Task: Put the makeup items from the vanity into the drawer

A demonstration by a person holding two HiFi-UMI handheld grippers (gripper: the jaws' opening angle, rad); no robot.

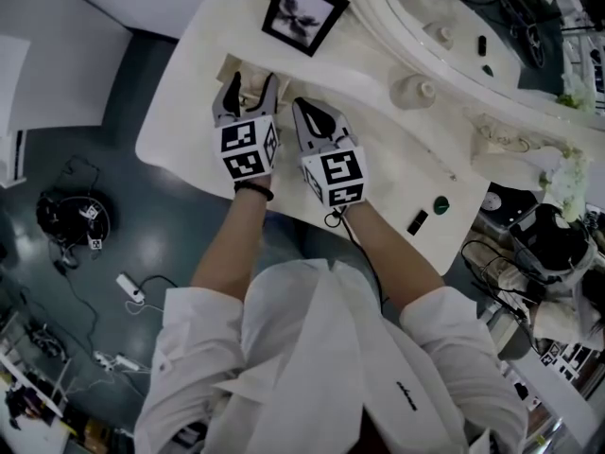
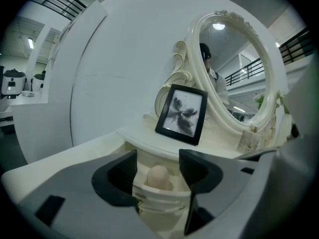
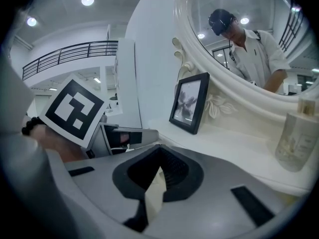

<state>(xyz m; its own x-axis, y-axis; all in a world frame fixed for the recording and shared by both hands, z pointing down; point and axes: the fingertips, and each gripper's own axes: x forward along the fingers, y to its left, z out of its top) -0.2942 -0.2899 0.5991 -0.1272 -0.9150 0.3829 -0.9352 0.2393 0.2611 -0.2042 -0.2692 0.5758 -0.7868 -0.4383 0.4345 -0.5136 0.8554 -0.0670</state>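
The small cream drawer (image 2: 160, 193) sits under the vanity's raised shelf, and its round knob (image 2: 158, 176) lies between my left gripper's jaws. My left gripper (image 2: 157, 158) is open; the pads stand apart on either side of the knob without pressing it. In the head view the left gripper (image 1: 250, 91) points at the drawer front (image 1: 248, 72), left of centre. My right gripper (image 1: 304, 112) rests beside it on the vanity top (image 1: 378, 168). Its jaws (image 3: 158, 153) are shut with nothing in them. A round green makeup item (image 1: 440, 203) and a black one (image 1: 417, 222) lie near the front right edge.
A black picture frame (image 1: 304, 12) leans on the shelf behind the drawer, against the oval mirror (image 1: 463, 26). A cream bottle (image 1: 413, 91) stands at the mirror's foot and shows as the bottle (image 3: 294, 133) in the right gripper view. Cables and gear lie on the dark floor (image 1: 85, 225) to the left.
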